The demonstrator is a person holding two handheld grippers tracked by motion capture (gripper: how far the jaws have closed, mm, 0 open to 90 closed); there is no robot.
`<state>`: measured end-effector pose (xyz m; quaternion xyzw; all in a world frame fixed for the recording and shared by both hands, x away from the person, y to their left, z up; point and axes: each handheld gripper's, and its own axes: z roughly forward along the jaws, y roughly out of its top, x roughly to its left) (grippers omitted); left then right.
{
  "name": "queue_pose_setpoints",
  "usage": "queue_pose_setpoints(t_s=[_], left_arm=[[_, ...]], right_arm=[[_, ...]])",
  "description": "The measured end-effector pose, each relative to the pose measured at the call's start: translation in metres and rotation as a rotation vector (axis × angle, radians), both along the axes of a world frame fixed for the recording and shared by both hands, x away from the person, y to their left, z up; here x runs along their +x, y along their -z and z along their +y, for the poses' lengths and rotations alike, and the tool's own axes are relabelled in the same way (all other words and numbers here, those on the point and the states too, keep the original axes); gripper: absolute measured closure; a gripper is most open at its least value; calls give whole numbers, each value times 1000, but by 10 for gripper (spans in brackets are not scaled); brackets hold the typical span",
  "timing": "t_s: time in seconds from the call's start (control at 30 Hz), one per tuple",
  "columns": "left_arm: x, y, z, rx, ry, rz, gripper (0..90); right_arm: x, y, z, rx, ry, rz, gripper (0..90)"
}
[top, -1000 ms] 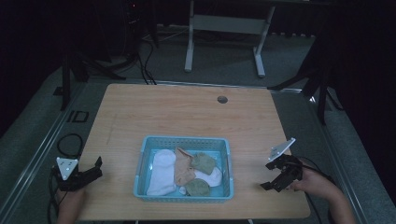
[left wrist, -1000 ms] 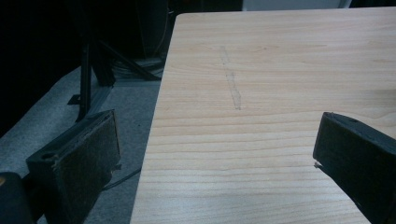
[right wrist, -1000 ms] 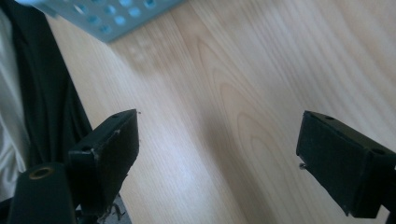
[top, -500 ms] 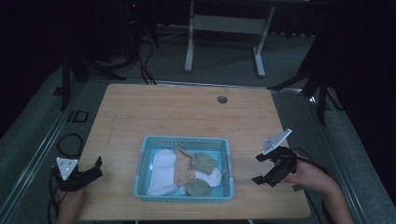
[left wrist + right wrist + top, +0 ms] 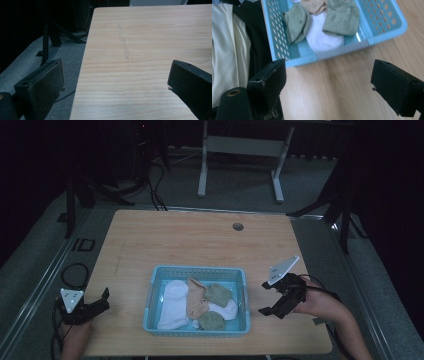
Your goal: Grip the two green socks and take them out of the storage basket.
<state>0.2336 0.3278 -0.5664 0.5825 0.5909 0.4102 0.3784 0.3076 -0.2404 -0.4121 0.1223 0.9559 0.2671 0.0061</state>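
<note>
Right gripper [image 5: 276, 304] jaws apart, empty, over wooden table [image 5: 190, 240] just beside blue basket [image 5: 195, 271]; basket holds white, tan, green socks [image 5: 325, 22], perhaps five, heap dim. Left gripper [image 5: 98, 303] jaws apart, empty, at table's left edge, well apart from basket

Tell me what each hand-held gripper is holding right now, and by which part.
Nothing. The left hand-held gripper and the right hand-held gripper are both open over bare table; the socks lie untouched in the blue basket.

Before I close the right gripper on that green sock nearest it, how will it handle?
The green sock lies crumpled, so probably floppy and light. It overlaps the white sock, which might drag along. The basket looks light and may shift.
</note>
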Motion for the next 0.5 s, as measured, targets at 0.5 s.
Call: queue_pose_setpoints(t_s=[0.5], left_arm=[[0, 0, 0, 2, 5, -1, 4]], right_arm=[[1, 9, 53, 14, -92, -15, 165]])
